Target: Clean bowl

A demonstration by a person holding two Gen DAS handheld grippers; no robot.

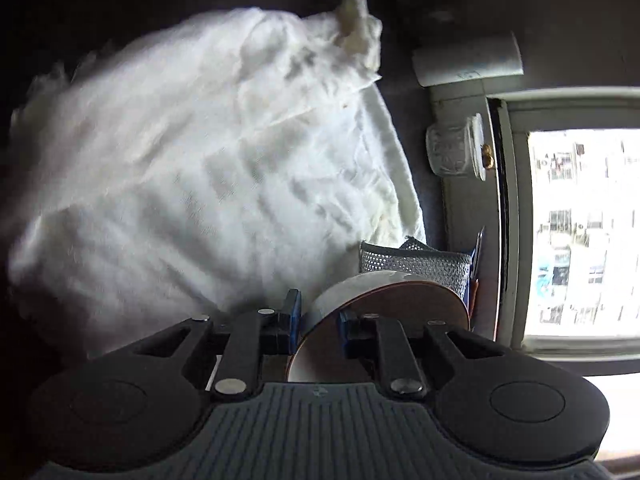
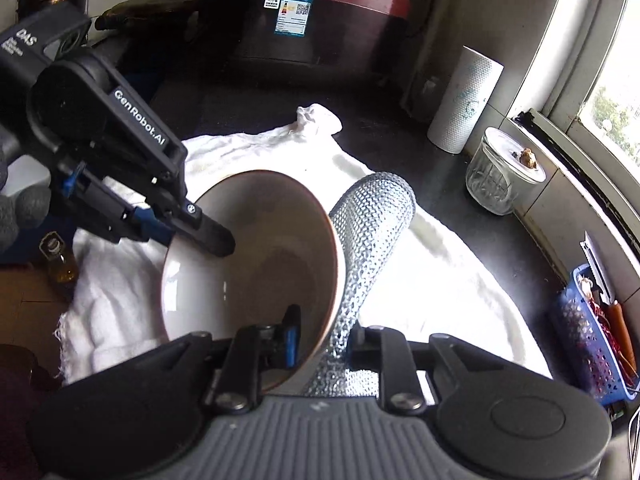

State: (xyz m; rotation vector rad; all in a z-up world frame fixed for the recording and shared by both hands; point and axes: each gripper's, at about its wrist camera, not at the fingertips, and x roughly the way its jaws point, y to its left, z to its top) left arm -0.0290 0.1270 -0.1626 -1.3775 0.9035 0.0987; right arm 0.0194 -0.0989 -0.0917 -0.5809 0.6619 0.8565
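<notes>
Left wrist view: my left gripper (image 1: 318,326) is closed on the rim of the bowl (image 1: 384,304), one finger outside the wall and one inside, so the bowl hangs tilted on edge above the white cloth (image 1: 208,184) spread on the dark counter (image 1: 416,128); the cloth is blurred here. A corner of the silver mesh scouring cloth (image 1: 416,260) shows just behind the bowl. Right wrist view: my right gripper (image 2: 320,344) pinches the scouring cloth (image 2: 372,240) against the near rim of the bowl (image 2: 256,256), one finger inside the wall, the other on the mesh outside it, the mesh draping up over the outer wall. The left gripper (image 2: 216,240) holds the far rim, so the bowl is carried between both. A paper towel roll (image 2: 464,104) and a glass jar (image 2: 500,172) stand well apart on the counter (image 2: 440,184) by the window. Handling, as I judge it: the bowl looks glazed ceramic, rigid, fairly heavy and brittle, its smooth wall likely slippery, so the rim is the only sound purchase and a deep bite is safer. The mesh is limp and light; it needs pressing against the wall to scrub.
</notes>
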